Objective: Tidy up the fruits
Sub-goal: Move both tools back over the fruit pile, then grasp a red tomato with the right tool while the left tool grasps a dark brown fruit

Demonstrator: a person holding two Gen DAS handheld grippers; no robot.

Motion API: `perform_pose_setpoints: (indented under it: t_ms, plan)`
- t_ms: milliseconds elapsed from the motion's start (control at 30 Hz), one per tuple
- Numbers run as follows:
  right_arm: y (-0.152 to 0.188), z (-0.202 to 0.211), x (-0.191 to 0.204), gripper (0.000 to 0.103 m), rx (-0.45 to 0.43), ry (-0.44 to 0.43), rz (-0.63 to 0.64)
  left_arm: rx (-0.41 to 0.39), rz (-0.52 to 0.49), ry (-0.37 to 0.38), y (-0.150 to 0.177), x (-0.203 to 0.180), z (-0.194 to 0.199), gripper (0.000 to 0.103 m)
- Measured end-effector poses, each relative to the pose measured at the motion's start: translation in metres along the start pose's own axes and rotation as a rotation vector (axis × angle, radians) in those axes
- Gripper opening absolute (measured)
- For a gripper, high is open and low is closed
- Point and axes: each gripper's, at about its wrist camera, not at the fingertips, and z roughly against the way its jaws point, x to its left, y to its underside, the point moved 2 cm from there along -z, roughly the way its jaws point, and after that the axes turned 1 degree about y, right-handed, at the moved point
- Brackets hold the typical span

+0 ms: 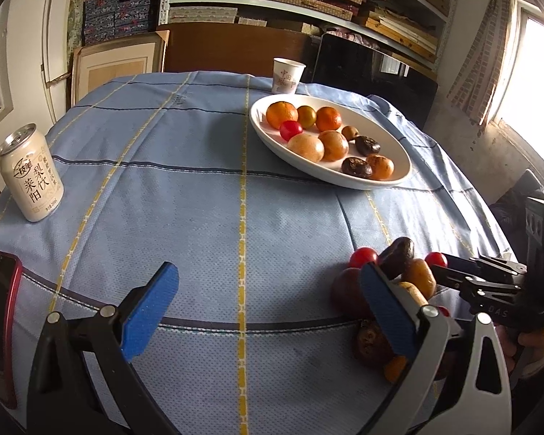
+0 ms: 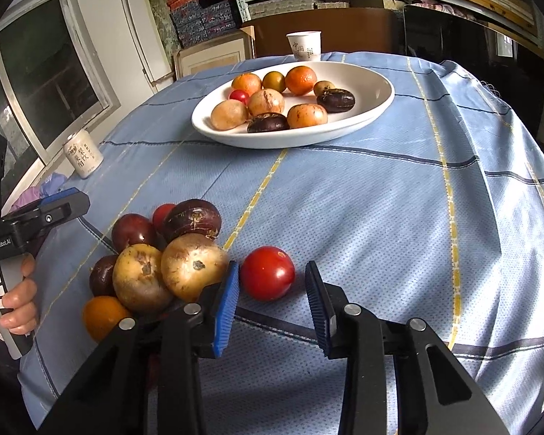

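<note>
In the right wrist view, read from left to right, the left gripper came in at the left edge, held in a hand, with nothing visible between its fingers there. Just right of it, in the lower left of the frame, sat the pile of loose fruit: dark, tan and orange pieces pressed together on the blue checked surface. The red tomato lay at the pile's right side, just beside a tan fruit, slightly below centre in the frame. The right gripper pointed straight at it from below, its two blue pads narrowed to either side of the tomato's near half; a sliver of cloth showed at the right pad, so I judged it not yet clamped. The tomato was round, so no axis mattered; the left pad's squeeze against the tan fruit did. Farther up, at upper centre, stood the white plate, already carrying sorted fruit.

In the left wrist view the left gripper stood wide apart and empty.
</note>
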Motion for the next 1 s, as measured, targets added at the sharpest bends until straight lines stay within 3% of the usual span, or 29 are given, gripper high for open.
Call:
perform_pose_setpoints:
  t_ms: [100,300,467,800,1000]
  plan:
    - [0.0,0.001,0.001,0.03,-0.005,-0.008,0.0,0.024,-0.025,0.033,0.002,-0.005,-0.002,0.098]
    - [-0.001,0.001,-0.009,0.03,-0.006,-0.008,-0.054,0.13,-0.114,0.266,0.011,-0.025,-0.001,0.098]
    - [-0.001,0.001,-0.007,0.031,-0.007,0.004,-0.038,0.211,-0.117,0.328,0.023,-0.033,-0.01,0.068]
    - [-0.001,0.001,-0.007,0.031,-0.007,0.006,-0.036,0.233,-0.118,0.363,0.028,-0.04,-0.016,0.046]
    - [0.0,0.001,-0.006,0.031,-0.007,0.006,-0.036,0.236,-0.117,0.343,0.027,-0.037,-0.017,0.043]
